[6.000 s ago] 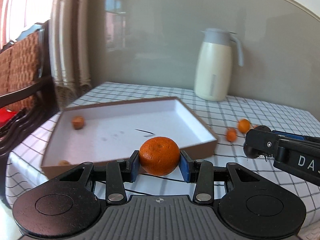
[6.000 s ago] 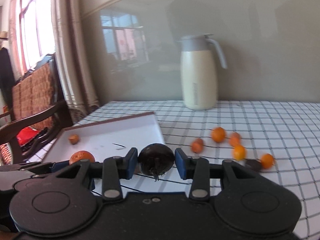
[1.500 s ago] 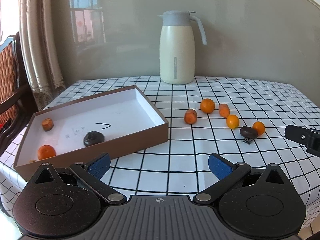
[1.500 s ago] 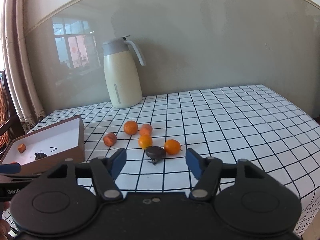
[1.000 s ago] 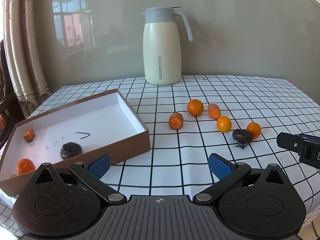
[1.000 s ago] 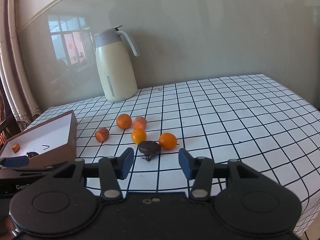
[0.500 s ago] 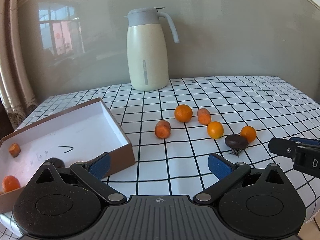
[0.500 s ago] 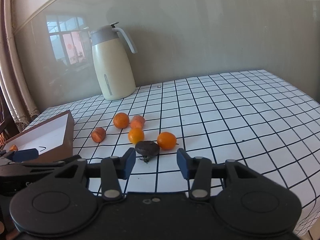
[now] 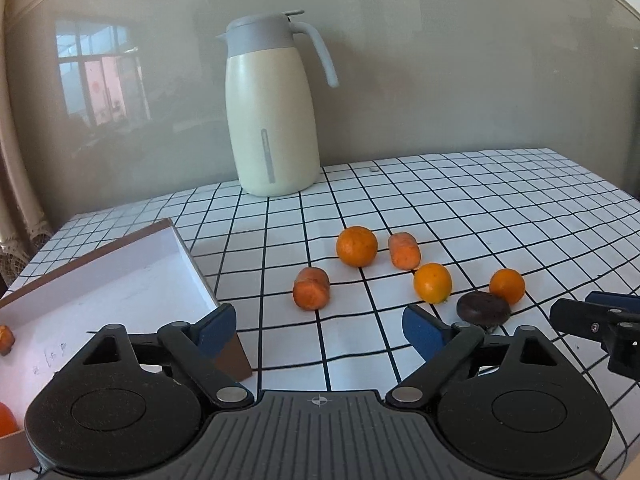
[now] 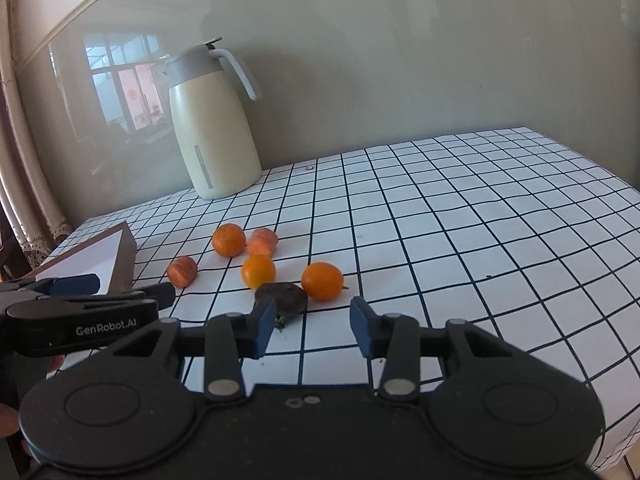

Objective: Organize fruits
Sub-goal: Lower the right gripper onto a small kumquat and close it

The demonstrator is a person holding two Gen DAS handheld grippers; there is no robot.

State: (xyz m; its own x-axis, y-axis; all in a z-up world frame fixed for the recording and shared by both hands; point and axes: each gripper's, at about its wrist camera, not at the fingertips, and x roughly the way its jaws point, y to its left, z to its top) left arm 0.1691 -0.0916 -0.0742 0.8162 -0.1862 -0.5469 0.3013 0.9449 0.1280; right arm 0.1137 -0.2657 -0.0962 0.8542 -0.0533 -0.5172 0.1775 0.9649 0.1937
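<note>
Six pieces of fruit lie loose on the checked cloth of the desk, clustered to the right of a brown box with a white inside. Farthest back sit a round orange and, just to its right, an oblong orange piece; nearer the box is a second oblong orange piece with its cut end facing the camera. Nearer the cameras are a small orange, another small orange to its right, and a dark brown flattened fruit lying just in front of the gap between those two. Inside the box, at the picture's left edge, an orange chunk and part of a round orange fruit show. A cream jug with a grey lid and handle stands upright at the back of the desk against the wall. The left gripper has its blue pads wide apart with nothing between them, over the desk just right of the box corner; its jaws have just been closing a little. The right gripper is low beside the dark fruit, its pads apart and just been narrowing, with its left pad in front of the fruit's near left edge; the fruit lies beyond the pads, not clamped. Fingers show at the left edge of the right wrist view.
</note>
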